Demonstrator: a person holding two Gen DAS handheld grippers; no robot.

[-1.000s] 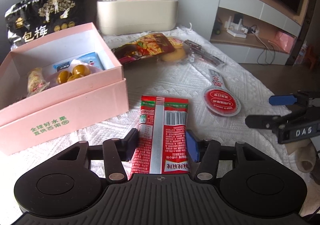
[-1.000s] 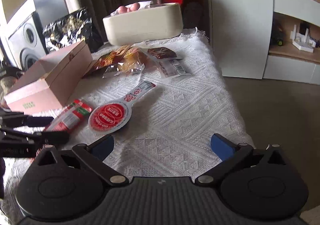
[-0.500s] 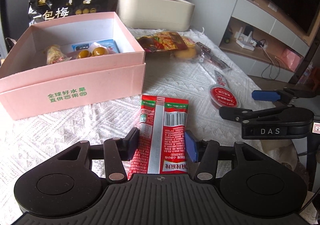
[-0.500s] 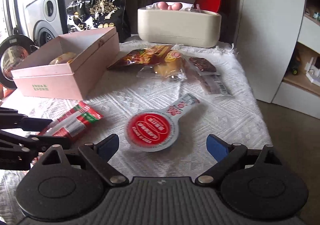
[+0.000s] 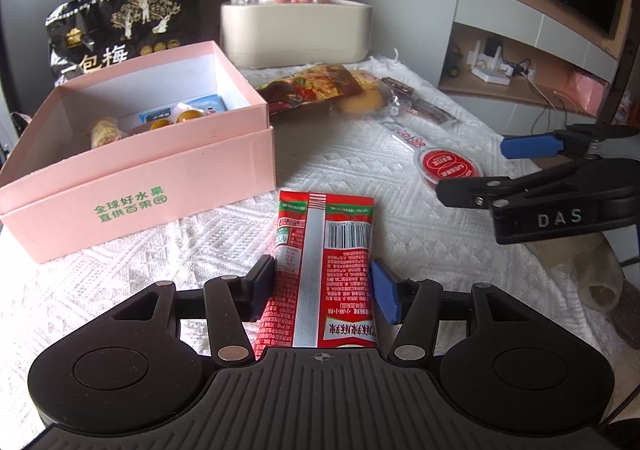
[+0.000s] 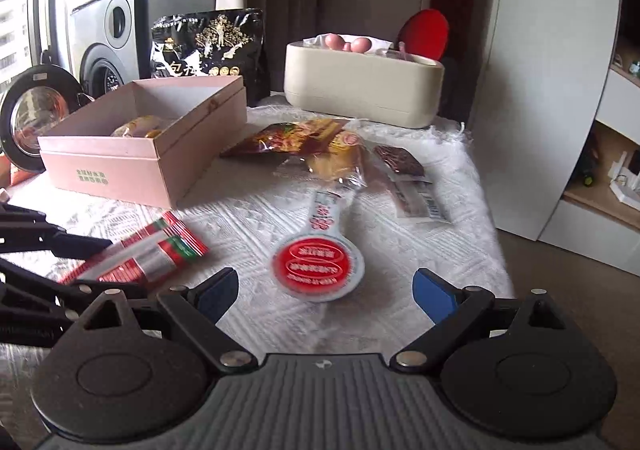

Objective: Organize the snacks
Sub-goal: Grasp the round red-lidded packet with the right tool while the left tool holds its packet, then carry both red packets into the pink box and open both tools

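Covering the table, a white cloth (image 5: 360, 154) carries an open pink box (image 5: 132, 178). Before it, the left gripper (image 5: 324, 290) clamps a red packet (image 5: 328, 262). The right gripper (image 6: 326, 288), spread wide and empty, hovers over a round red cup (image 6: 318, 270).

Both tongs are matte black plastic: a ribbed grey-black body in front, a round disc housing on each side, and angular linkage arms joined by silver rivets. The left tongs (image 5: 324, 290) and right tongs (image 6: 326, 292) carry blue pads (image 6: 434, 294) on their fingertips. Seen from the side, the right one bears raised silver letters "DAS" (image 5: 559, 219).
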